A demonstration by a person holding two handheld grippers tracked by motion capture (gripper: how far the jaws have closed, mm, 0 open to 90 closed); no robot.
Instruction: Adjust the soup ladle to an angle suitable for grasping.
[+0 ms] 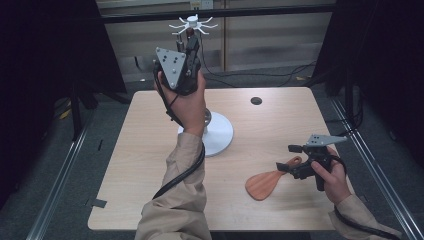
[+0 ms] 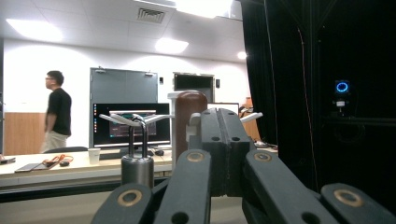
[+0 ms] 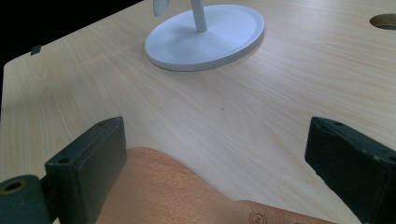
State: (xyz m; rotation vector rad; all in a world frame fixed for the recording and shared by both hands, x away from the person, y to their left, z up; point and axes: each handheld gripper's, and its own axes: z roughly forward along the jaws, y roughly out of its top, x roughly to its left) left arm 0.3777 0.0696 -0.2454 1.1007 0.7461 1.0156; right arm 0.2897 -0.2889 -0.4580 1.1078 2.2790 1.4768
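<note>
Wooden spatula (image 1: 267,182) on table (image 1: 150,150), white rack (image 1: 215,135) nearby

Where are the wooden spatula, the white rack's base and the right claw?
wooden spatula (image 1: 261,186), high view, on its blade.
white rack's base (image 3: 205,35), right gripper view, on the round foot.
right claw (image 1: 289,159), high view, between its fingertips.

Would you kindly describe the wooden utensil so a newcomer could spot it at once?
Start at the light wooden table and look past the white stand toward the near right corner. The wooden spatula lies flat there, the table's one reddish-brown, paddle-shaped thing.
</note>
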